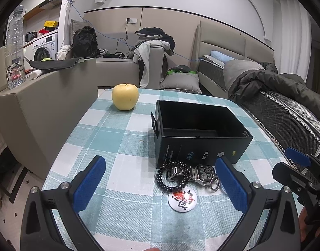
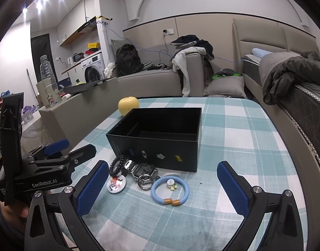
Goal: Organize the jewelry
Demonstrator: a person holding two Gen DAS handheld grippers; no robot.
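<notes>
Right wrist view — both grippers' jaws wide open, empty, near the black box point(image 2: 160, 138).

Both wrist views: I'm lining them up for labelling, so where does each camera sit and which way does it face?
Left wrist: on the left gripper, low over the table's near edge, facing the watch and box; the right gripper shows at right.
Right wrist: on the right gripper, facing the bangle; the left gripper shows at left.
Shared: box, watch, apple, badge.

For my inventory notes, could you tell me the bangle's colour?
Light blue round bangle with two amber beads, clearest in the right wrist view.
</notes>
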